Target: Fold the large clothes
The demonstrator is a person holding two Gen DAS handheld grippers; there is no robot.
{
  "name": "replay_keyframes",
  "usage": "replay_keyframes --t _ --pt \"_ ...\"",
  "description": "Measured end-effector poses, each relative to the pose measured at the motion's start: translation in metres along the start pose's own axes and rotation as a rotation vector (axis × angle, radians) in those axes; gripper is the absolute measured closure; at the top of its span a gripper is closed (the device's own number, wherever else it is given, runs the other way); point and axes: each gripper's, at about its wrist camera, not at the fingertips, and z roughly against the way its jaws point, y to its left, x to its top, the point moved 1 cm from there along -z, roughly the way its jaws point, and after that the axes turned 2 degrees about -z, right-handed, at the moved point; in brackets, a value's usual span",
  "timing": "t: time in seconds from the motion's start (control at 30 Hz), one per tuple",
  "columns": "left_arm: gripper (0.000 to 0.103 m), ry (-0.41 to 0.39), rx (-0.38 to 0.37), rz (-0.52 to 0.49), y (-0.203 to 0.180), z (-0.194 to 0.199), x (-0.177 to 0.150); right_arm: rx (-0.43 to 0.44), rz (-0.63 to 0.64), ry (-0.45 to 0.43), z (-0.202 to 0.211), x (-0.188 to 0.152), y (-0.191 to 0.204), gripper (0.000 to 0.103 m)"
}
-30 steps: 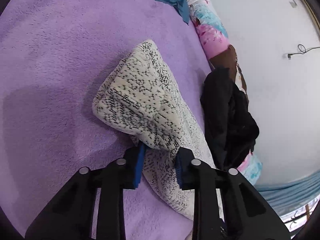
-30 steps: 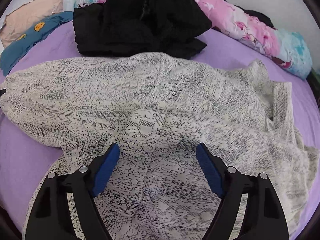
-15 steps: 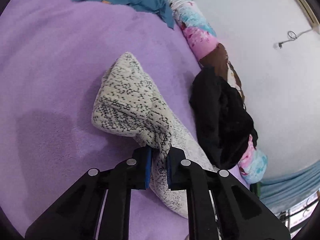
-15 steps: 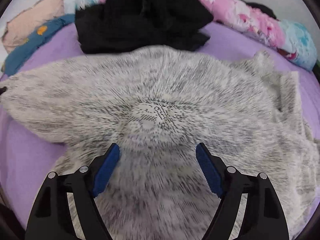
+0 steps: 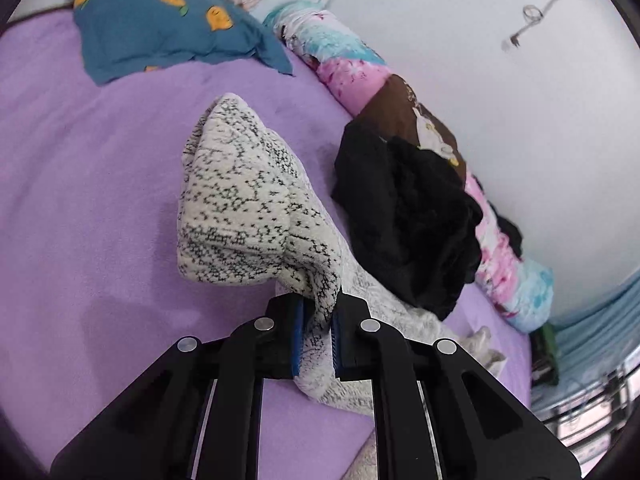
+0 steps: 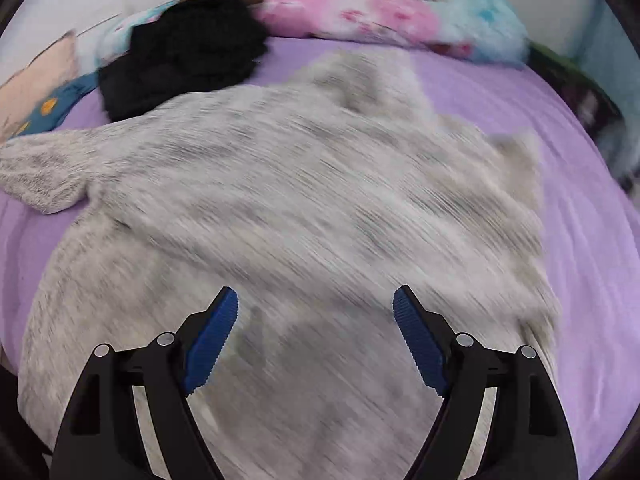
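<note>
Left gripper (image 5: 317,334) is clamped tight on the speckled sweater's (image 5: 244,208) sleeve, lifting it off the purple bed (image 5: 80,184); right gripper (image 6: 314,334) hangs wide open, empty, above the spread sweater body.

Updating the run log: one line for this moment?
left gripper: shut on sweater sleeve | right gripper: open above sweater | bed: black clothes beside

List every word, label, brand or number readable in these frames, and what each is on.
None readable.
Blue cloth: orange shapes printed on it, pictures rather than letters.
Brown patch of the bolster: a white cartoon figure, and faint marks above it too small to read.
Sweater: a black knit pattern, no text.
Right wrist view: motion-blurred, nothing legible.
</note>
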Motion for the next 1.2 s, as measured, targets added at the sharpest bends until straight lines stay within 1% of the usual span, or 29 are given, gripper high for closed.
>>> replay_keyframes --t 0.03,0.07,0.1,0.13,0.27,0.4,0.5,0.67,0.73,1.0,1.1,1.2 --pt "0.094 -0.002 0.004 -0.010 -0.008 0.002 -0.002 -0.005 -0.039 0.008 0.004 -0.010 -0.019 0.023" --pt "0.094 -0.003 0.003 -0.017 -0.016 0.004 -0.001 -0.008 -0.071 0.014 0.006 -0.016 -0.035 0.020" --pt "0.094 -0.004 0.003 -0.034 -0.026 0.006 -0.001 -0.005 -0.114 0.022 0.007 -0.022 -0.048 0.019" --pt "0.094 -0.006 0.007 -0.063 -0.041 0.009 -0.002 -0.004 -0.186 0.025 0.009 -0.030 -0.070 0.019" --pt "0.094 -0.002 -0.004 -0.142 -0.087 0.016 -0.009 -0.039 -0.291 0.006 0.011 -0.043 -0.109 0.019" --pt "0.094 0.003 0.006 -0.178 -0.121 0.019 -0.017 -0.003 -0.395 0.028 -0.002 -0.058 -0.135 0.021" --pt "0.094 0.017 0.021 -0.195 -0.138 0.021 -0.028 0.003 -0.380 0.041 -0.010 -0.065 -0.138 0.021" --pt "0.094 0.030 0.025 -0.198 -0.162 0.024 -0.043 -0.023 -0.320 0.037 -0.008 -0.067 -0.131 0.021" --pt "0.094 0.046 0.018 -0.206 -0.172 0.026 -0.048 -0.031 -0.311 0.036 -0.008 -0.067 -0.129 0.021" --pt "0.094 0.054 -0.021 -0.310 -0.237 0.033 -0.077 -0.013 -0.324 0.039 -0.006 -0.067 -0.131 0.021" --pt "0.094 0.075 -0.048 -0.313 -0.256 0.033 -0.089 -0.016 -0.304 0.052 -0.006 -0.066 -0.131 0.021" --pt "0.094 0.086 -0.049 -0.338 -0.271 0.032 -0.103 0.009 -0.335 0.050 -0.003 -0.066 -0.136 0.022"
